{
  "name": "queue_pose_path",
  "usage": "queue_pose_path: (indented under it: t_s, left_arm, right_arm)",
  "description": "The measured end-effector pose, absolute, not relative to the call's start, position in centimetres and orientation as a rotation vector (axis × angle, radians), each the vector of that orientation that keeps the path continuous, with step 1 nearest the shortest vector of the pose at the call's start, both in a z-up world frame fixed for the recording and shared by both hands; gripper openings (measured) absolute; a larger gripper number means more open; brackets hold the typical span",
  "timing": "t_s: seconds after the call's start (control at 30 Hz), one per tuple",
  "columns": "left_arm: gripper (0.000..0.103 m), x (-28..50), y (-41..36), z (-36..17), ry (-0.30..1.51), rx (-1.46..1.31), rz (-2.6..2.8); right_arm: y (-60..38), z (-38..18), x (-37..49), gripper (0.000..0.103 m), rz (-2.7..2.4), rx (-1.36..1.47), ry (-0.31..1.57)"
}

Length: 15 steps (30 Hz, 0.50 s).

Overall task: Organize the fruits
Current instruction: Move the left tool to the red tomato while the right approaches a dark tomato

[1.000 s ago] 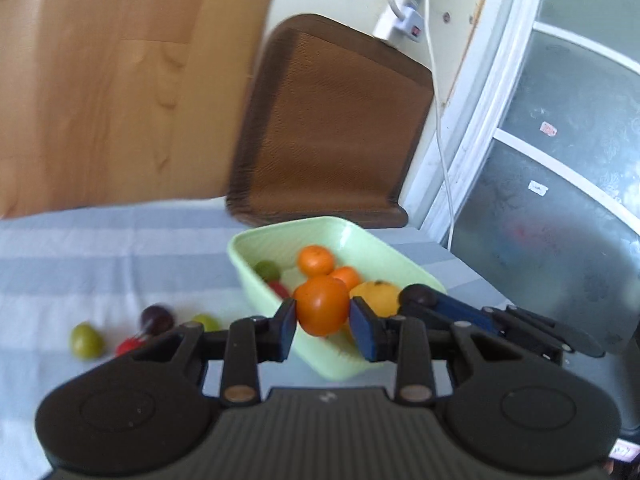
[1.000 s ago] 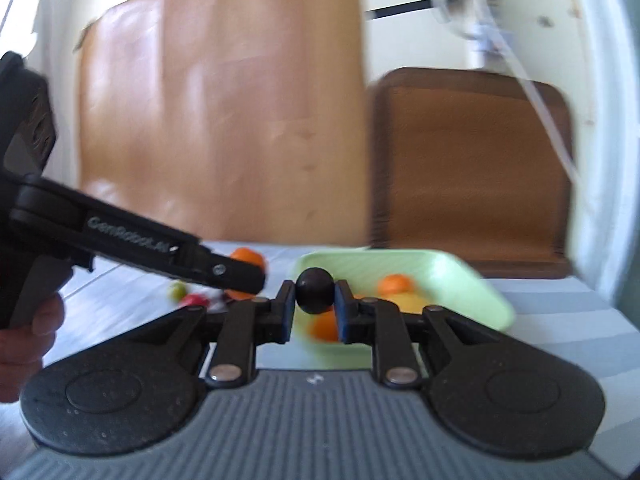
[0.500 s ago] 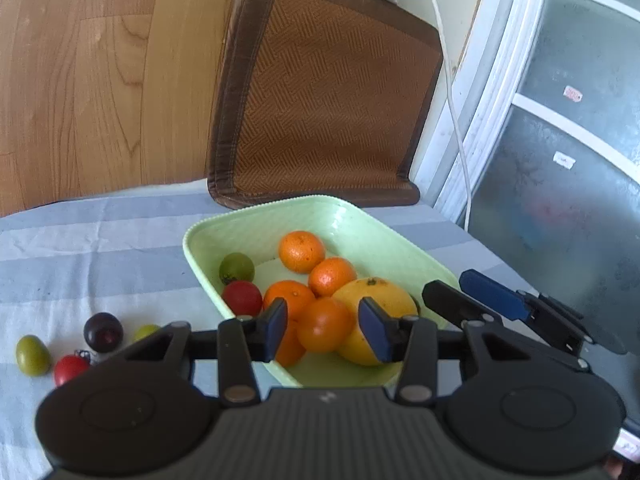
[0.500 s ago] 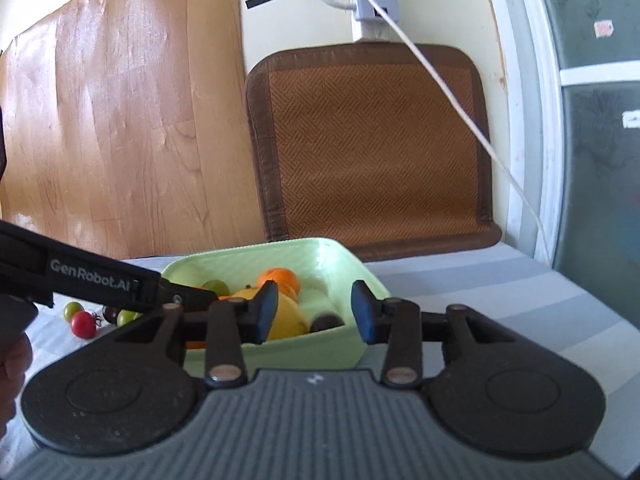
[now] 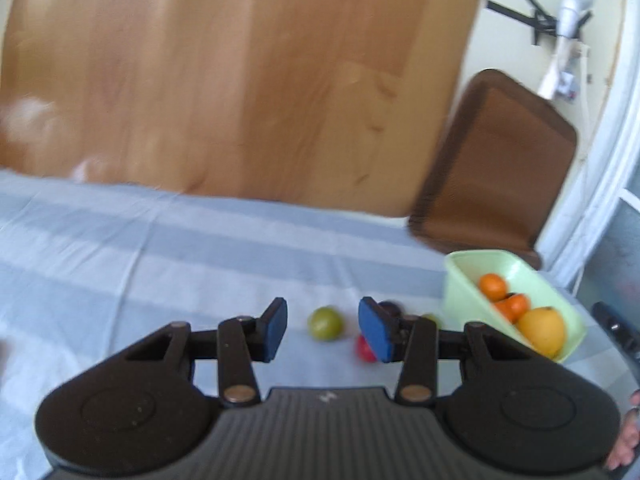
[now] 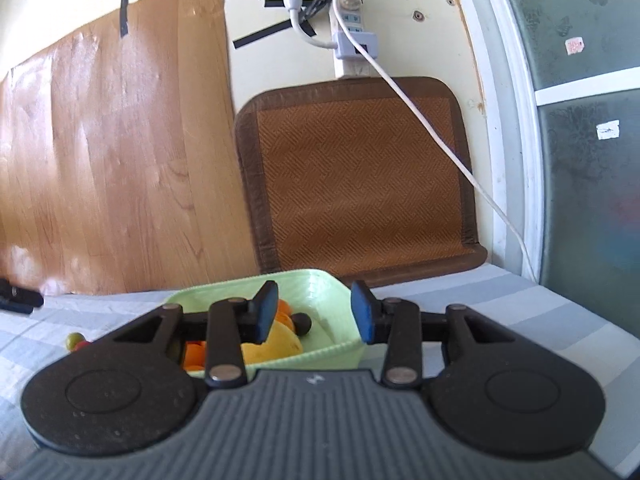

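1. Pale green plastic rectangular dish [image 5: 460, 280] sat at the right of the blue-and-white striped tablecloth [image 5: 160, 248], just in front of a brown woven mat [image 6: 360, 172] leaning on the wall.
2. Dish contents, as far as they showed: small orange mandarins [image 5: 493, 285], one large yellow-orange citrus [image 5: 542, 330], and a small dark round fruit [image 6: 303, 323] beside it. These counted as sorted.
3. Loose on the cloth, left of the dish and apart from it: a round green fruit [image 5: 326, 322], a small red fruit [image 5: 365, 349], a dark plum-like fruit [image 5: 386, 306] and another green one [image 5: 432, 318], the last three partly hidden behind a finger.
4. Left gripper [image 5: 322, 330] was released and empty, blue pads apart, aimed at the loose cluster with the green fruit showing in the gap beyond them, untouched.
5. Right gripper [image 6: 314, 316] was likewise unclenched and held nothing, hovering at the near rim of the dish.
6. Judgement: well along. Most fruit was in the dish; about four small pieces remained, and the round green fruit looked the likeliest next pick.
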<state>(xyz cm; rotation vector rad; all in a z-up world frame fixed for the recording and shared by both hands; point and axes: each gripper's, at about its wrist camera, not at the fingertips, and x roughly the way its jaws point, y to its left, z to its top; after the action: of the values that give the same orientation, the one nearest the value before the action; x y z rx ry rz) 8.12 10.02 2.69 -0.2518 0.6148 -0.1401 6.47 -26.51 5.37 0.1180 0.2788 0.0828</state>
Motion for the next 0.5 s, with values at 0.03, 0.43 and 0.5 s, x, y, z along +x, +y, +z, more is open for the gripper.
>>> queue_pose_path:
  t_s: [0.03,0.43,0.5]
  left_arm:
    - [0.041,8.1,10.4,2.2,0.628,-0.255,-0.141]
    - [0.04,10.4,3.4,-0.2,0.654,-0.054,-0.256]
    - [0.039,11.0,2.7,-0.5,0.661,-0.025,-0.242]
  right_arm:
    - [-26.2,5.5,6.4,0.043,0.1,0.122,0.279]
    - [-19.0,6.1,5.6,0.043,0.346,0.073,0.354]
    - [-18.3,5.8,5.6,0.043,0.363,0.061,0.37]
